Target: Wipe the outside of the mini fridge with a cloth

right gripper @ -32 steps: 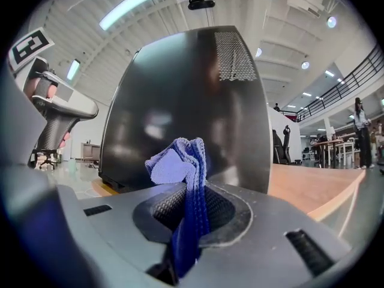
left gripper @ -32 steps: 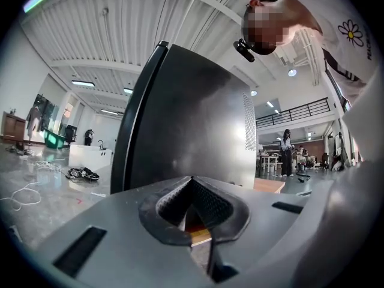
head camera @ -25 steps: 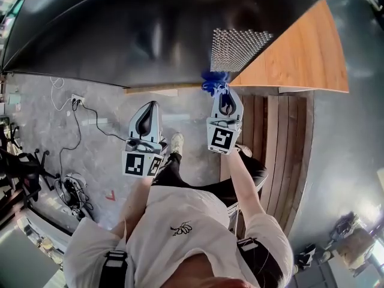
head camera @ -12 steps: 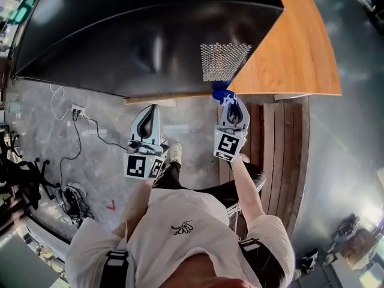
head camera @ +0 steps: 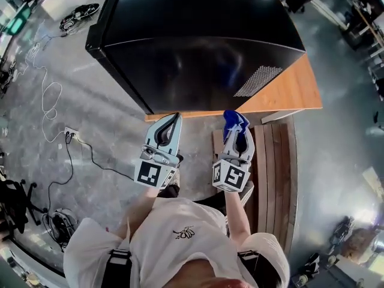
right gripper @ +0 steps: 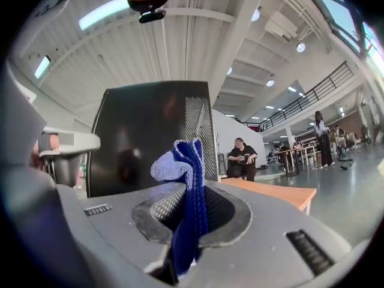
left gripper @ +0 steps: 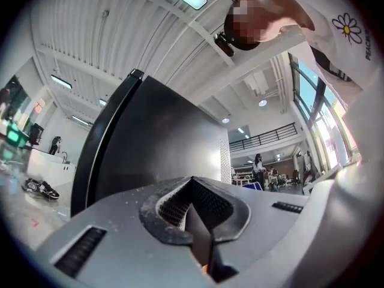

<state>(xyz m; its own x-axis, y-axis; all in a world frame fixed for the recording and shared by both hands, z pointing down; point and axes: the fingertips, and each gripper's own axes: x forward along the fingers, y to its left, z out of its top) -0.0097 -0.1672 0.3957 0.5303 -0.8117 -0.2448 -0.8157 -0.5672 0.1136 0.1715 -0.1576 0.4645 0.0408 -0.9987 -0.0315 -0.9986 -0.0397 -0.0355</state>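
The black mini fridge (head camera: 198,47) stands on a wooden platform (head camera: 285,95), its glossy side facing me; it also fills the left gripper view as the fridge (left gripper: 150,149) and the right gripper view as the fridge (right gripper: 150,137). My right gripper (head camera: 235,128) is shut on a blue cloth (head camera: 234,120), just below the fridge's lower right corner and apart from it. In the right gripper view the cloth (right gripper: 187,191) sticks up between the closed jaws. My left gripper (head camera: 168,126) is shut with nothing in it, a little below the fridge's bottom edge.
A vent grille (head camera: 258,80) sits at the fridge's right side. Wooden planks (head camera: 276,167) lie to the right of my legs. Cables (head camera: 54,113) trail over the concrete floor at left. People sit at tables (right gripper: 245,158) in the background.
Both grippers have drawn back from the fridge toward me and the head view has tilted, so the whole fridge top shows. The cloth no longer touches the fridge near the grille.
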